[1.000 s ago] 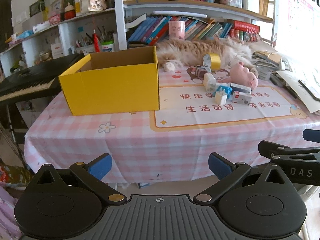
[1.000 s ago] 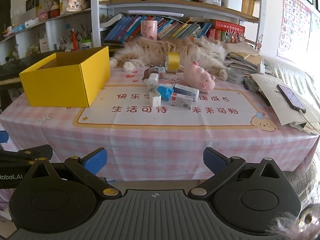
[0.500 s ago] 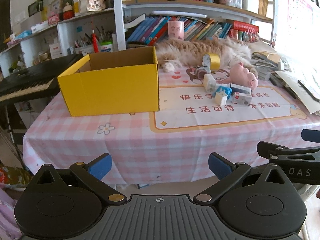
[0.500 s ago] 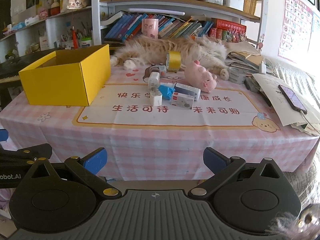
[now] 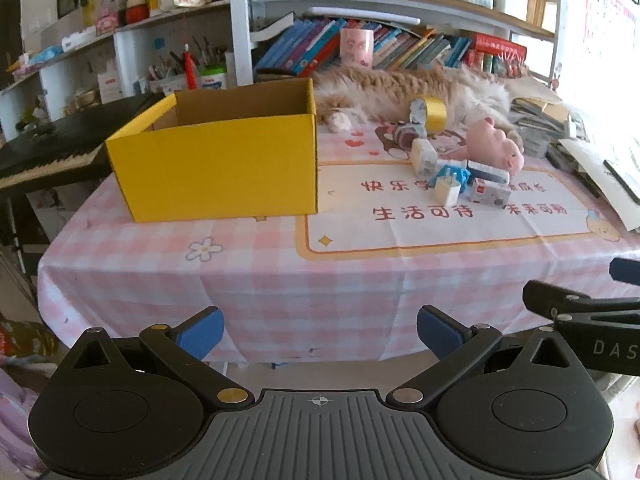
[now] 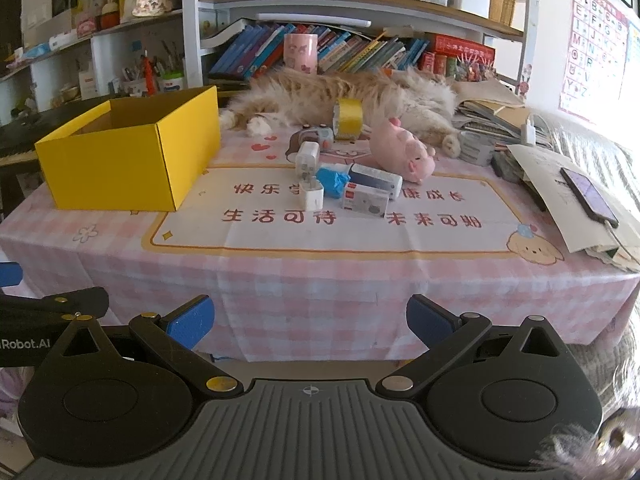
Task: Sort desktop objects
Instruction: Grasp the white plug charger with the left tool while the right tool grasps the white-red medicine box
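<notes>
- Drawn slightly closer to the desk (image 6: 320, 280) since a second ago; otherwise unchanged
- Left gripper (image 5: 318, 330) and right gripper (image 6: 310, 318) short of the edge, jaws wide, empty, ready to reach
- Chargers (image 6: 310, 184) clustered mid-desk; yellow box (image 6: 128, 152) open-topped beside them, presumably for receiving; cat (image 6: 340, 96) sprawled behind

Both tools share one build. The left gripper (image 5: 318, 332), filling the bottom of its own view, has a matte black body with a ribbed grey centre plate bearing a small white crosshair mark at its top edge. Two large round black discs sit at lower left and lower right, each topped by a triangular cut-out. Angled black link arms carry brass and silver round fasteners and end in blue fingertip pads (image 5: 200, 332). The right gripper (image 6: 310, 322) looks the same in its view, with blue pads (image 6: 191, 321). At the right edge of the left view, white letters "DAS" mark its black side; at the left edge of the right view, white lettering reads "Robot.AI".
</notes>
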Motion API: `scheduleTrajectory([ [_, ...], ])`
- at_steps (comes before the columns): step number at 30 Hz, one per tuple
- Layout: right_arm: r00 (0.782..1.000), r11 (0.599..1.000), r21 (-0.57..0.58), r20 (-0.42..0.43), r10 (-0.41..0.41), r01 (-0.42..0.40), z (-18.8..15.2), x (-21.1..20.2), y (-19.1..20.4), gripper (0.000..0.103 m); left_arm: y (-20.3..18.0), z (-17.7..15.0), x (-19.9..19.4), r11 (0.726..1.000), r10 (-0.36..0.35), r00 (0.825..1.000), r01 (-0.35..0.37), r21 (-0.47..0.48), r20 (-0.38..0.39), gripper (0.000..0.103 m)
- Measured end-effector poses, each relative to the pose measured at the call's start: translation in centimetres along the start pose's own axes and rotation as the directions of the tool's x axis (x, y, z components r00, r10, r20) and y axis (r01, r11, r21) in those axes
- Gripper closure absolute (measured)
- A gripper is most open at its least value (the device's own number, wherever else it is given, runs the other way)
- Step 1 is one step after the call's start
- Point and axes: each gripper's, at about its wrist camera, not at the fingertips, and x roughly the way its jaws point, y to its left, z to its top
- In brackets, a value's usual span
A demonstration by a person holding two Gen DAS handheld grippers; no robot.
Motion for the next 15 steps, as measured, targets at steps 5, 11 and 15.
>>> scheduleTrajectory([
  [5, 1.000, 1.000, 0.005, -0.009, -0.006, 0.006, 0.9, 1.2, -1.0, 0.000, -1.0, 0.9, 1.0, 1.000, 0.021, 1.000, -0.021, 0.015, 0.000, 0.000],
  [11, 1.000, 1.000, 0.010, -0.013, -0.012, 0.013, 2.5, 3.0, -2.6, 0.000, -2.1, 2.7, 3.0, 1.000, 0.017, 1.000, -0.017, 0.003, 0.009, 0.000],
  [15, 1.000, 1.000, -0.004, -0.014, -0.012, 0.012, 3.6, 4.4, -3.7, 0.000, -3.3, 3.9, 4.4, 1.000, 0.011, 1.000, -0.011, 0.017, 0.008, 0.000],
])
